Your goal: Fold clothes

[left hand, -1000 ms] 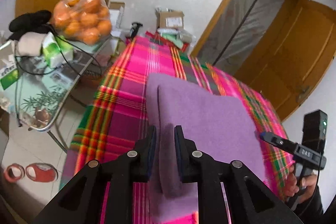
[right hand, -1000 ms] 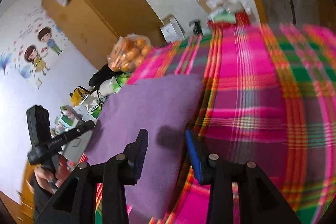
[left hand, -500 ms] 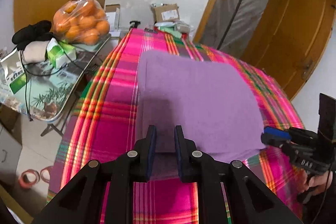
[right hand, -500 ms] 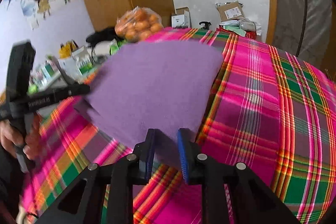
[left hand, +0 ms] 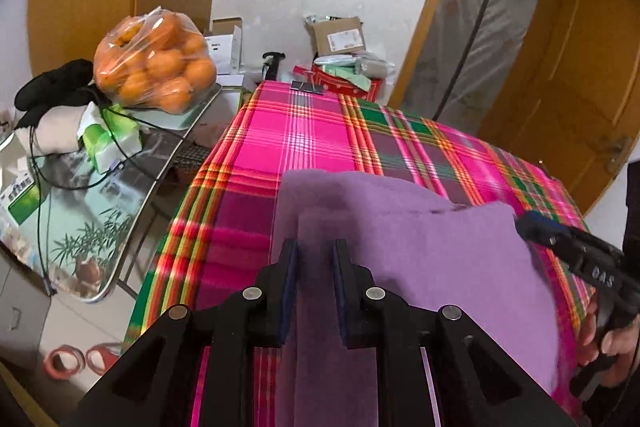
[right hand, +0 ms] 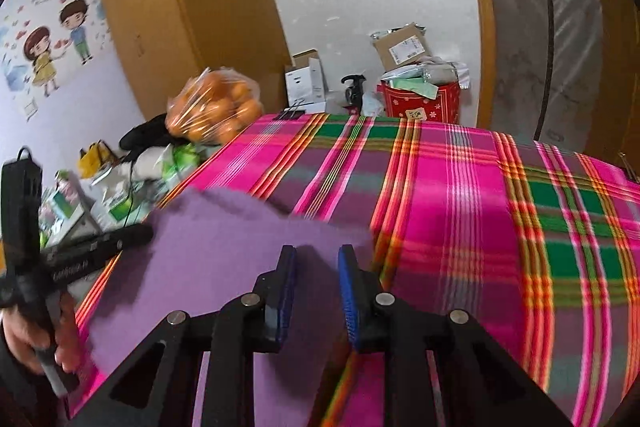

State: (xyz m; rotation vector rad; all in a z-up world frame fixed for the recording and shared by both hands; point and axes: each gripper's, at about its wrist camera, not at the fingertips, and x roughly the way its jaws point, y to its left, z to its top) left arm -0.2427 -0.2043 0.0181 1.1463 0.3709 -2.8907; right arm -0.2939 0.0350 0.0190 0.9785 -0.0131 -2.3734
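1. The soft purple fleece cloth (left hand: 440,267) lies on the table covered with a bright pink, green and orange plaid cloth (left hand: 304,135), towards the near edge, and part of it is lifted off the surface.
2. The left gripper (left hand: 314,267) has its black jaws narrowly parted with a strip of the purple cloth running up between them; the cloth appears pinched there, at the near left edge.
3. The right gripper (right hand: 316,271), with blue pads on its fingers (right hand: 347,291), stands nearly closed over the cloth's near right corner. The fabric passes between the jaws and seems gripped, though blur makes firm contact hard to confirm.
4. Each wrist view shows the other gripper at the opposite side of the cloth, held in a hand (left hand: 608,343), so the two hold the same near edge well apart.
5. As for progress, a layered edge shows in the left view, which suggests one fold is already in place. That is a judgement, not certain.
6. What is left, by the look of it: carry the held edge across, lay it flat, release and smooth.
7. A bag of oranges (left hand: 154,63) sits on the glass side table (left hand: 100,211), clear of the work.
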